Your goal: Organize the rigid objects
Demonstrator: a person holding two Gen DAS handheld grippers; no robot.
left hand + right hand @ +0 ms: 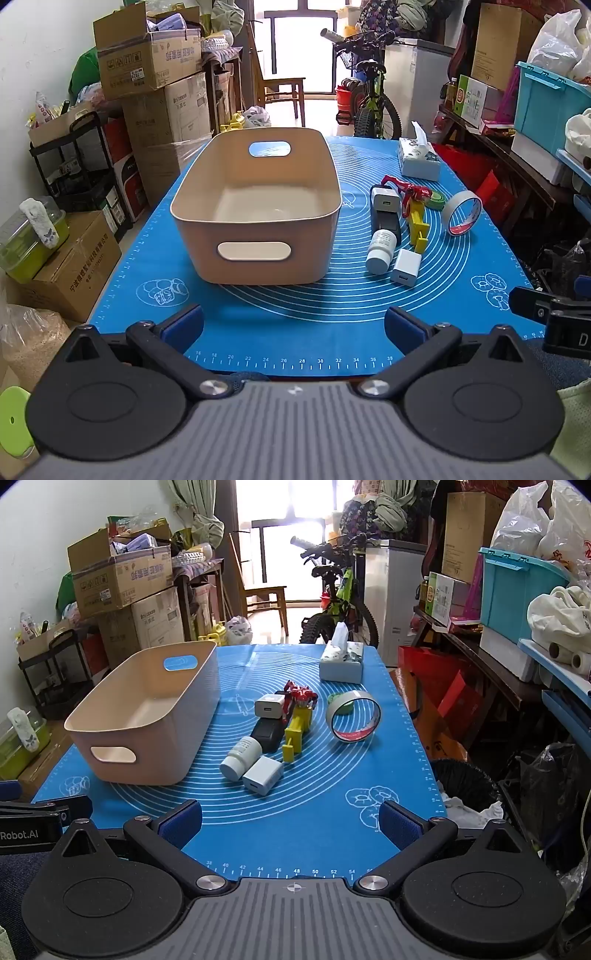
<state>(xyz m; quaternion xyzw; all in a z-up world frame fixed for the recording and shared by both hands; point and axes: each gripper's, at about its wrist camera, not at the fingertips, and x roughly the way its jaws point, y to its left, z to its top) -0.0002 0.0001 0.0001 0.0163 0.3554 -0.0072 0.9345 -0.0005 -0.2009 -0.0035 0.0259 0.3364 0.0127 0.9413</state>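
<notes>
A beige plastic bin [258, 254] [162, 746] with cut-out handles stands empty on the blue mat [332, 332] [314, 830]. Right of it lies a cluster: a white bottle [380, 251] [240, 762], a white charger cube [405, 266] [263, 775], a second white charger [385, 197] [269, 706], a black block [388, 221] [266, 734], a yellow clamp [419, 227] [295, 733], a red toy [413, 192] [301, 696] and a tape roll [461, 218] [354, 720]. My left gripper [293, 326] hovers open near the mat's front edge, facing the bin. My right gripper [290, 821] is open too, short of the cluster.
A tissue box [419, 160] [341, 664] sits at the mat's far right. A green tape roll [341, 703] lies behind the big roll. Cardboard boxes [147, 62] stack on the left; a bicycle [340, 594] and shelves of clutter stand behind and right.
</notes>
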